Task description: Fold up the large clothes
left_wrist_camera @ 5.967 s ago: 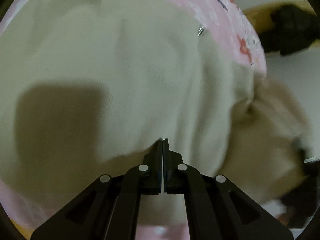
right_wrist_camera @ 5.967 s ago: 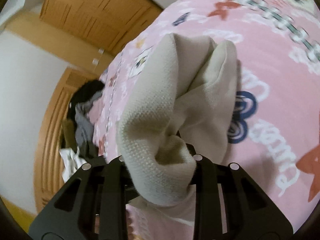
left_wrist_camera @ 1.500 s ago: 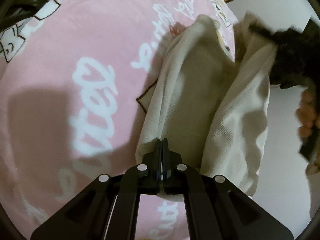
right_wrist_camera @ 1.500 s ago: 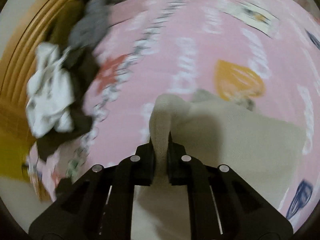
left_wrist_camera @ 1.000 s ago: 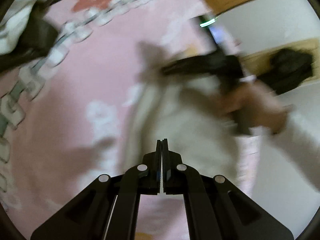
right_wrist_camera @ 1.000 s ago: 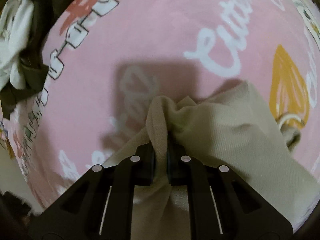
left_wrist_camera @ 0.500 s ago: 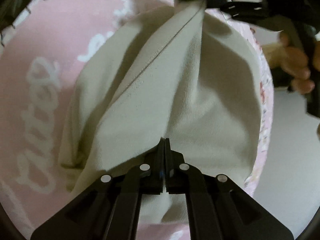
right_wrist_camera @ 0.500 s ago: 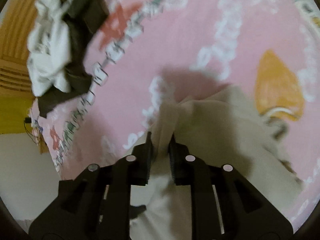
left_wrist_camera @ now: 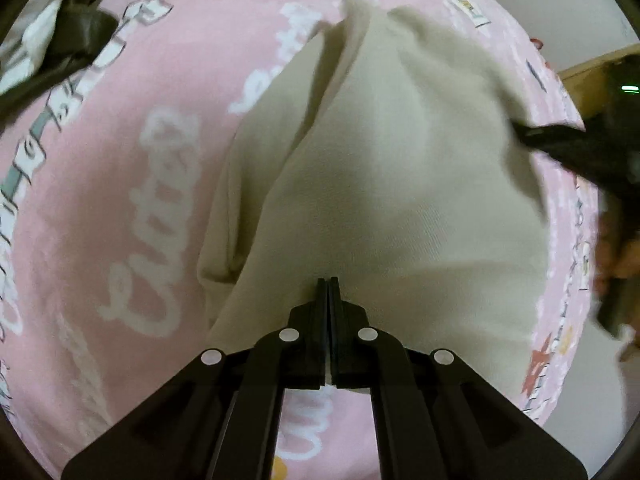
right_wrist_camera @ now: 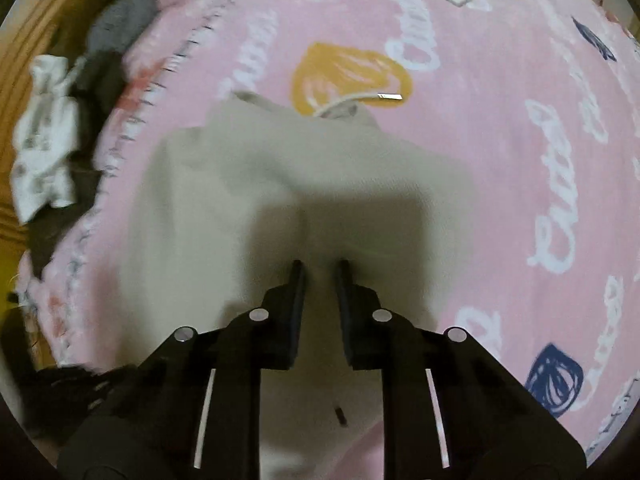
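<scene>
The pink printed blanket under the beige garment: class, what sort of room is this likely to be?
Probably a bedroom. The pink blanket seems to cover a bed, a pile of unfolded clothes lies at its edge, and a wooden headboard curves behind.

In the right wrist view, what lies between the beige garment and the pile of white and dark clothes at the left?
Only a bare strip of the pink printed blanket separates the beige garment from the clothes pile, as the right wrist view shows.

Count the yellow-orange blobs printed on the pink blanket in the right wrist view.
1. The yellow-orange blob lies on the pink blanket just beyond the far edge of the beige garment, under its drawstring tip. Others may be hidden beneath the garment.
</scene>
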